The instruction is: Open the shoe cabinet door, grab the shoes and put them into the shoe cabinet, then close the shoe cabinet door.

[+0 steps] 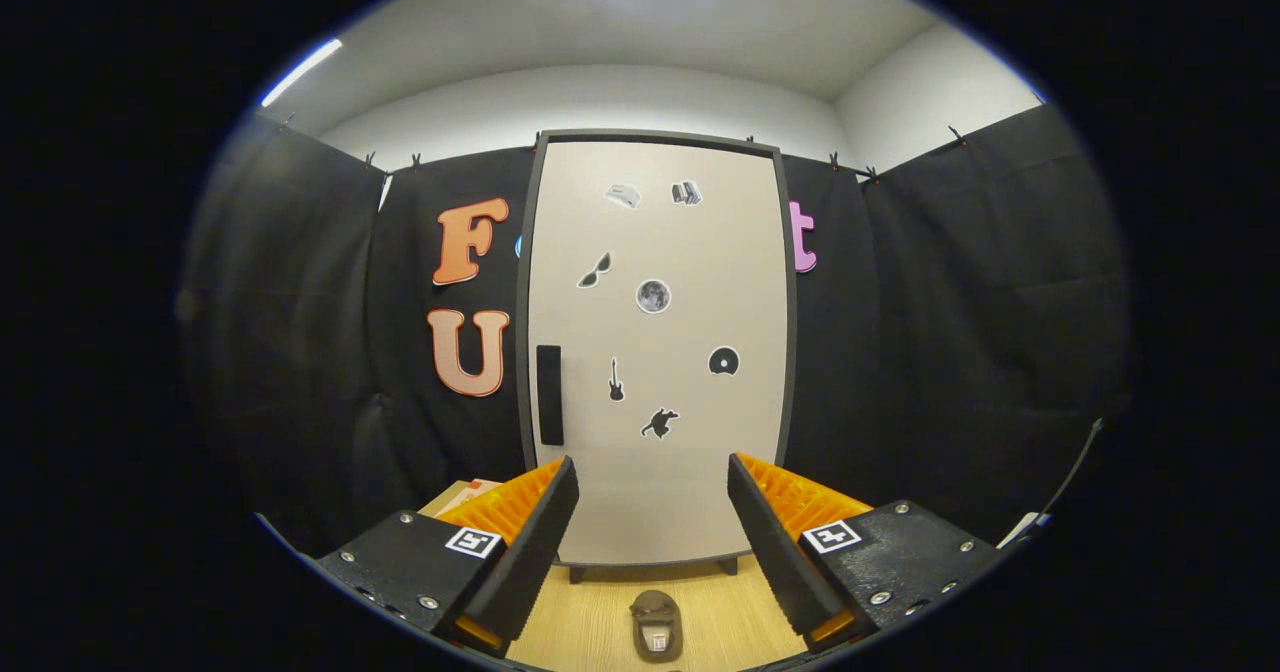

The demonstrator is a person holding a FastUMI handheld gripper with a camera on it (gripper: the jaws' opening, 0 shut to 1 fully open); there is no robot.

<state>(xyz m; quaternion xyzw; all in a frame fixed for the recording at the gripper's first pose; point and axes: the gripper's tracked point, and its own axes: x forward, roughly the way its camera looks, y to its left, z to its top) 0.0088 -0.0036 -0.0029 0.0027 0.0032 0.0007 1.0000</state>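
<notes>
The shoe cabinet (655, 352) stands upright straight ahead, its pale door shut and covered with several small stickers. A dark vertical handle (549, 394) sits near the door's left edge. On the wooden floor in front of the cabinet lies a brown shoe (656, 625), low between my fingers and short of the cabinet's feet. My gripper (652, 482) is open, fingers spread wide with nothing between them, pointing at the lower part of the door from some distance.
Black cloth walls close in on both sides of the cabinet and behind it. A light wooden floor (590, 622) runs under the cabinet. A flat pale object (462, 497) lies on the floor to the left, partly hidden by my left finger.
</notes>
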